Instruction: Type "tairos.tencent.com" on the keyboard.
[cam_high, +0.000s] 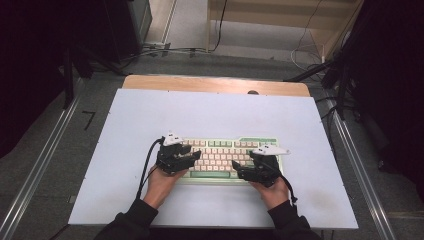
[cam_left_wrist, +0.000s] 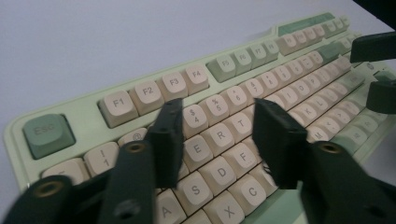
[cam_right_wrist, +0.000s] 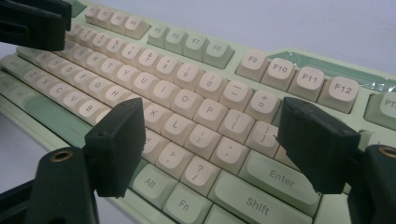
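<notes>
Now | keyboard (cam_high: 225, 155): 1 | grippers: 2 | left gripper (cam_left_wrist: 219, 135), right gripper (cam_right_wrist: 210, 135) fingers spread, pinching nothing

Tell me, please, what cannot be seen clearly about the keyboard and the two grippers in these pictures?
- Keyboard legends: too small in the high view.
- Its ends: covered there by the left gripper and right gripper.
- Keys behind the jaws: hidden in both gripper views.
- Whether any jaw touches a key: unclear.

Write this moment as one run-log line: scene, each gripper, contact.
scene: keyboard on white table | left gripper: open above E-R-D-F keys | right gripper: open above right-hand keys | contact: cannot tell
</notes>
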